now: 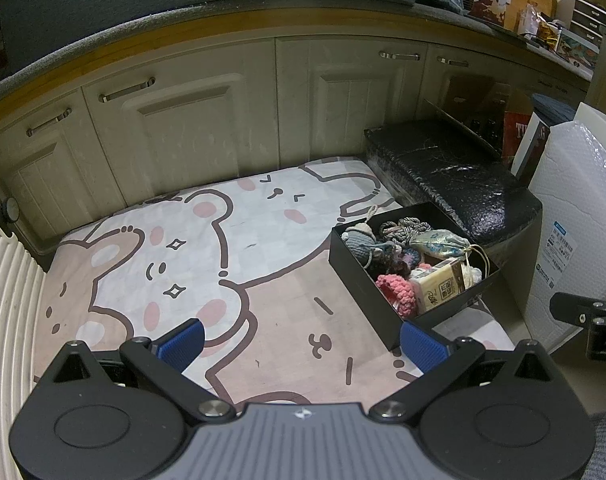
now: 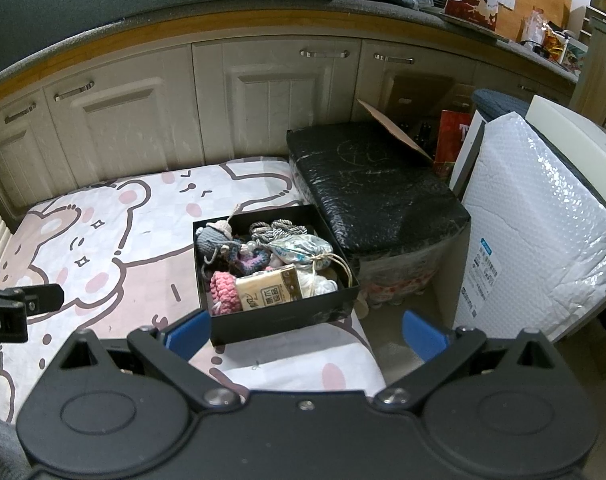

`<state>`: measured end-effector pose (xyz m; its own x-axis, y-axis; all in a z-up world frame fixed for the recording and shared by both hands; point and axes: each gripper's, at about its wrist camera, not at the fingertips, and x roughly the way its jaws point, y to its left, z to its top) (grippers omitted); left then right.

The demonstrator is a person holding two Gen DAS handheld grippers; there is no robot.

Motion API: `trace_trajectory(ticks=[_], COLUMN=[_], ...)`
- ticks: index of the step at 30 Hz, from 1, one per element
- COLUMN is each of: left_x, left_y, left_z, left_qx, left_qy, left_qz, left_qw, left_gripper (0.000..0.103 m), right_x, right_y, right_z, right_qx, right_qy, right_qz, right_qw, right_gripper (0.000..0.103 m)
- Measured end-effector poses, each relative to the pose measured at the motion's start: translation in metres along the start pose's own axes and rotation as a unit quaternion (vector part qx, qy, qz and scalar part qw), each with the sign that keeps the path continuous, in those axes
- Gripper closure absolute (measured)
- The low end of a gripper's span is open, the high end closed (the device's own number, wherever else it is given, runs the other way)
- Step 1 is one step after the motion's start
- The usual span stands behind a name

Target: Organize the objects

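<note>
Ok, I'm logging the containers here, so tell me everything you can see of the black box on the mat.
The black box is a shallow, lidless rectangular tray that looks like matte cardboard. It sits flat on the cartoon bear mat, close beside the black wrapped bundle. It is packed full: a grey crocheted toy, coiled cord, a drawstring pouch, a pink crocheted piece and a tan packet. Neither tool touches it.

Matt black cardboard box (image 2: 279, 316) holds knitted yarn pieces (image 2: 225, 286); glossy crinkled plastic wraps the bundle (image 2: 379, 196); printed cloth mat (image 1: 175, 248) looks soft
</note>
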<state>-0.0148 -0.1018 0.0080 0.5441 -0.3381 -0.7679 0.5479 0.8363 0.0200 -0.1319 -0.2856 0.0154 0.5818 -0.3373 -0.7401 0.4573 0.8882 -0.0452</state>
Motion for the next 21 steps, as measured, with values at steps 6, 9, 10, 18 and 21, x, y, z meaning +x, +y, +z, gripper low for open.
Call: trace_trajectory(ticks=[6,9,10,18,21], left_x=[0.0001,0.0002,0.0002,0.0003,0.0004], left_y=[-0.0001,-0.0003,-0.0002,-0.0006,0.0003], left_z=[-0.0001,-0.0002,-0.0002,-0.0008,-0.001], left_qx=[0.0,0.0,0.0,0.0,0.002], left_qy=[0.0,0.0,0.0,0.001,0.001], left_qz=[0.0,0.0,0.0,-0.001,-0.001], left_qw=[1.0,1.0,1.0,1.0,1.0], left_gripper=[0.0,0.0,0.0,0.0,0.0], right_x=[0.0,-0.0006,-0.0004,-0.0002,-0.0003], right_y=[-0.0006,0.0001,0.0003,-0.0002,-0.0002], right_z=[0.0,0.0003,0.0005,0.0002,0.0], right_qx=[0.0,0.002,0.003,0.006,0.006], right_qy=[0.0,0.0,0.0,-0.001,-0.001], right_qz=[0.0,0.001,0.002,0.003,0.003], right_qw=[1.0,1.0,1.0,1.0,1.0], right_gripper=[0.0,0.0,0.0,0.0,0.0])
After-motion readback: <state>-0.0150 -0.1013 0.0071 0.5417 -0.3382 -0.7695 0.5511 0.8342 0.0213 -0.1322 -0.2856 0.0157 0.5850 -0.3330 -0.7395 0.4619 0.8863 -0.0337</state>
